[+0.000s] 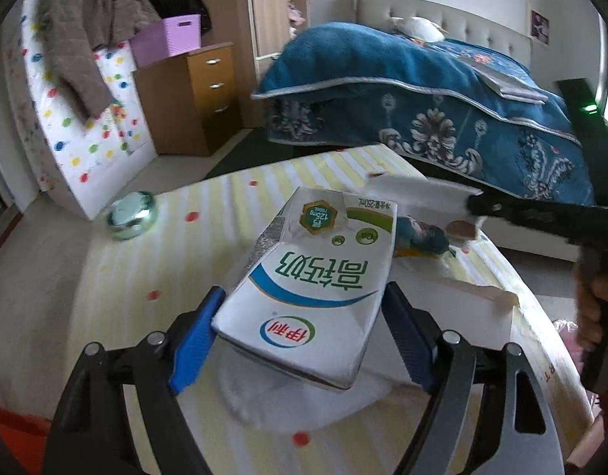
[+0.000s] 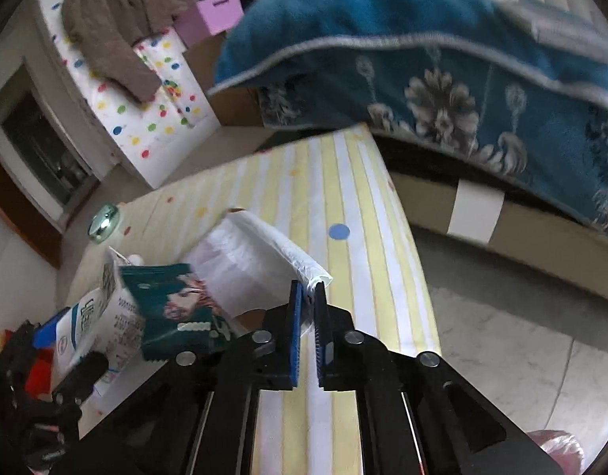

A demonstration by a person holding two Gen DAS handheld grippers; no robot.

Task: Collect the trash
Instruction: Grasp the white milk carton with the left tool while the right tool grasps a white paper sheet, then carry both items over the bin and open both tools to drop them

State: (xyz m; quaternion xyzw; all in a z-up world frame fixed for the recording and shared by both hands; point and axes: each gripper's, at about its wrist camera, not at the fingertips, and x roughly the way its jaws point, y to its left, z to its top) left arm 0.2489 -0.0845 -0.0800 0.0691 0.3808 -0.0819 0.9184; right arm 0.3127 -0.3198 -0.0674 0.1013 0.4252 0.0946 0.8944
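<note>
1. Two grippers at work. Right gripper [image 2: 308,297]: blue ribbed pads clamped tight on the edge of a white plastic bag [image 2: 256,265]; thin, limp, slippery film, best pinched at a gathered fold.
2. Left gripper [image 1: 300,312]: jaws wide, flanking a milk carton [image 1: 311,289]; contact unclear. Light, crushable card with a glossy skin; take across flat sides.
3. Teal snack wrapper [image 2: 177,308]: crinkly foil, lying beside carton.
4. All on the striped yellow tabletop [image 2: 343,182].

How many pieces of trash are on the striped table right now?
3. The milk carton sits between the left gripper fingers; the teal wrapper lies beside it; the white paper is pinched by the right gripper. More may be hidden underneath.
</note>
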